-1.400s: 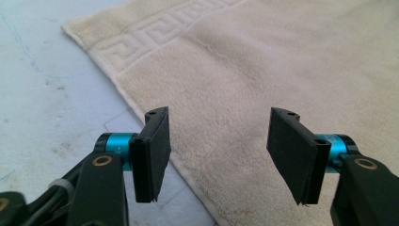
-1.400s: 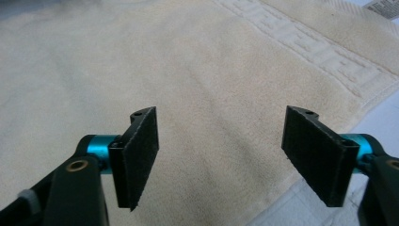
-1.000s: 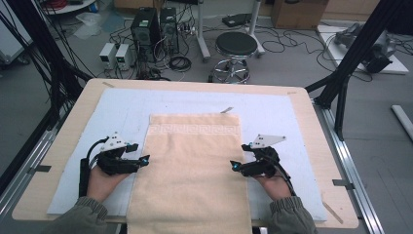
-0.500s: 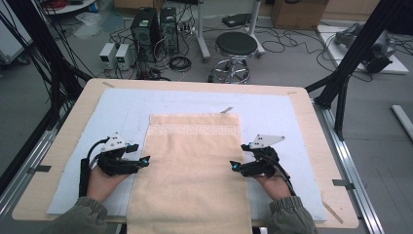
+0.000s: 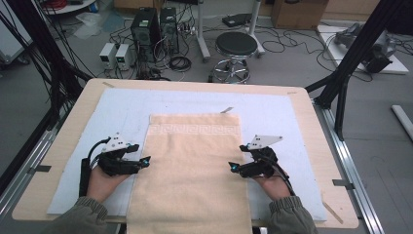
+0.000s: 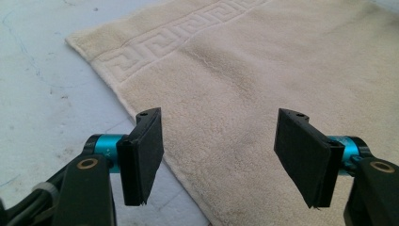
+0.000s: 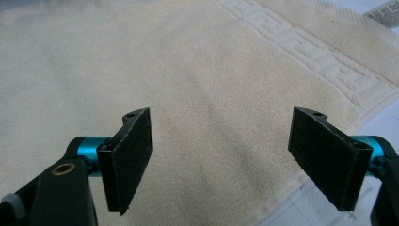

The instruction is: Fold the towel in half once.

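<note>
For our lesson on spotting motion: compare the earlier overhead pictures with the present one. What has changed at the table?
Nothing visibly changed. The left hand-held gripper and right hand-held gripper sit open at the towel's two long edges as before, and the towel lies flat in the same place.

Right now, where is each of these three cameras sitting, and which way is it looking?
High view: fixed above the person's side, looking forward and down on the table; both hands, left tool and right tool show.
Left gripper view: rides the left tool, looks along its open jaws at the towel edge.
Right gripper view: rides the right tool, jaws open over the towel.
All three share the beige towel with its patterned border.
</note>
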Demonstrator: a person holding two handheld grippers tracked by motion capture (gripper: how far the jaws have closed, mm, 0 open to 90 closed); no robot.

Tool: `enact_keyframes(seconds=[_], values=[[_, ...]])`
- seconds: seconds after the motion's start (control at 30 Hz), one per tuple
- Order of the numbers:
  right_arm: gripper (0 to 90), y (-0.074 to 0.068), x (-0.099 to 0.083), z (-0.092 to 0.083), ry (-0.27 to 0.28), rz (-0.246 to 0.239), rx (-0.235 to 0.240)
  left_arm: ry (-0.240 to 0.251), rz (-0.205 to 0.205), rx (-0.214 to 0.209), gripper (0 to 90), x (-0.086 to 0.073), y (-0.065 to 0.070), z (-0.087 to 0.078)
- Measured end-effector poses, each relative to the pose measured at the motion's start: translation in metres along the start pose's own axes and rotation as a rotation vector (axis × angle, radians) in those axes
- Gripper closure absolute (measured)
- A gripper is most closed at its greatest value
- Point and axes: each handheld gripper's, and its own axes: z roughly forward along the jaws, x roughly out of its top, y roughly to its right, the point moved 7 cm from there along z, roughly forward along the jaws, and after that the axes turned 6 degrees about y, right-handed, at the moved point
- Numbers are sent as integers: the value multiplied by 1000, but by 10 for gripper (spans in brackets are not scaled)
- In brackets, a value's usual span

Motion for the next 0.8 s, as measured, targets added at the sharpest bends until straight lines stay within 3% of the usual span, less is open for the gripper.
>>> enact_keyframes(seconds=[0.3, 0.37, 0.47, 0.67, 0.8], values=[[218, 11, 8, -3, 12, 5, -16, 6, 3, 25, 335, 4, -10, 1], [220, 18, 15, -6, 17, 6, -33, 1, -6, 37, 338, 8, -16, 1], [219, 33, 27, -8, 9, 8, -55, 17, 16, 63, 347, 21, -24, 0], [222, 68, 60, -6, 17, -8, -177, 67, -5, 101, 357, 57, -45, 11], [227, 83, 61, 13, 23, 36, -176, 76, -42, 123, 377, 66, -60, 26]])
